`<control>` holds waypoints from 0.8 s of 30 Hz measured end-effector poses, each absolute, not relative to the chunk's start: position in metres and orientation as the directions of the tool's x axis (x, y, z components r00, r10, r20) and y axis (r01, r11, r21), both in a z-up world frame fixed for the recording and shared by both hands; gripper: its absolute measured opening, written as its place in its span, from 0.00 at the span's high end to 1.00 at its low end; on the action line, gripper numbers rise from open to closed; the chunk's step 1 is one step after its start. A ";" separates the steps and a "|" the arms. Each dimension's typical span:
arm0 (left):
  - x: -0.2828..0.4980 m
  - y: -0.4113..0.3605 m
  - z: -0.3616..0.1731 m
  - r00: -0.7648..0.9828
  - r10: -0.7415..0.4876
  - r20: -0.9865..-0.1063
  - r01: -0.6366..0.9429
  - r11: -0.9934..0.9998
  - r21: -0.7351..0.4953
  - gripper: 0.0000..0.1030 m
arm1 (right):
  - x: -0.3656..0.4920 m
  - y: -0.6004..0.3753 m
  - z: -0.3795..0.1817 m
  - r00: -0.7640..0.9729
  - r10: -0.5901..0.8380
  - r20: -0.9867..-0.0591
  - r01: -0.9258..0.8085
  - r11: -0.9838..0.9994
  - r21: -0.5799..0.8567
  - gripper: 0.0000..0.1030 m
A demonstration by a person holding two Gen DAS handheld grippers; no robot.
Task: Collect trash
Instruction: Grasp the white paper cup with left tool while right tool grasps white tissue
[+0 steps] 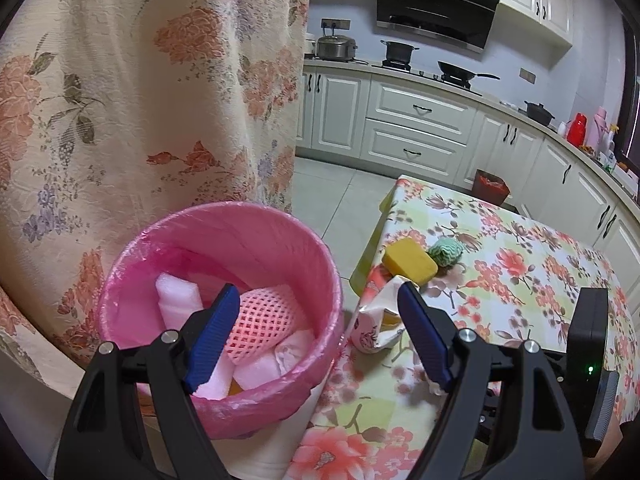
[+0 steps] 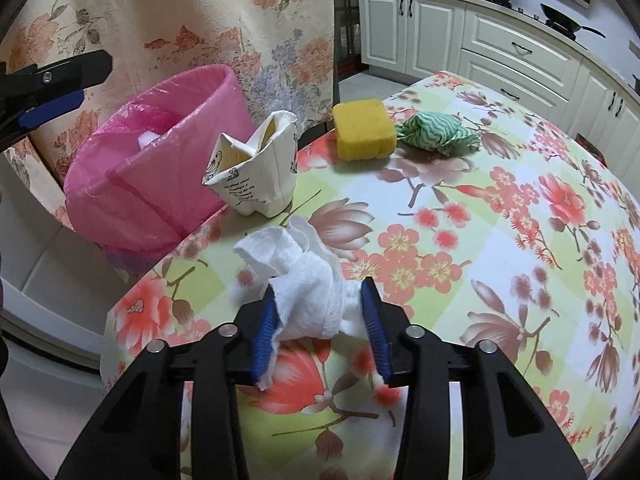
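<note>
The right gripper [image 2: 320,312] pinches a crumpled white tissue [image 2: 298,280] between its blue pads, which press into the wad from both sides; the tissue's loose end rises ahead of the fingertips, over the floral tablecloth [image 2: 500,240]. Just beyond the tissue and slightly left stands a crushed paper cup [image 2: 256,176], white with dark print, near the table's edge. Left of the cup, off the table, is the bin lined with a pink bag [image 2: 160,168]. Farther ahead, past the cup, a yellow sponge [image 2: 362,128] lies on the cloth with a green-and-white rag [image 2: 436,132] touching its right side.

The left gripper [image 1: 316,296] hangs with its jaws spread wide and nothing between them, above the near rim of the bin [image 1: 224,216]. Inside the bin, below the left pad, lie a pink foam net [image 1: 264,320] and white foam pieces [image 1: 176,300]. The cup shows beside the right pad.

Behind the bin hangs a flowered curtain [image 1: 140,100]. Farthest off are tiled floor, white kitchen cabinets [image 1: 416,120], pots on a stove and a black range hood [image 1: 436,4].
</note>
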State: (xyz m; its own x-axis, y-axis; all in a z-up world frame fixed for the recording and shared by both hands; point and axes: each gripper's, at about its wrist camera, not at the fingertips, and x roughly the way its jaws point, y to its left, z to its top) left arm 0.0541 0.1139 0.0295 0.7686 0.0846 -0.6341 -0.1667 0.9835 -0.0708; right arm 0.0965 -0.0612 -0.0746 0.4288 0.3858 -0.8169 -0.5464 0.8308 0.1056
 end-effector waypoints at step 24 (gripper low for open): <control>0.100 0.038 -0.006 0.711 0.049 -0.702 -0.033 0.999 0.036 0.29 | 0.114 -0.124 -0.041 0.519 0.408 -0.752 -0.476 0.868 0.142 0.73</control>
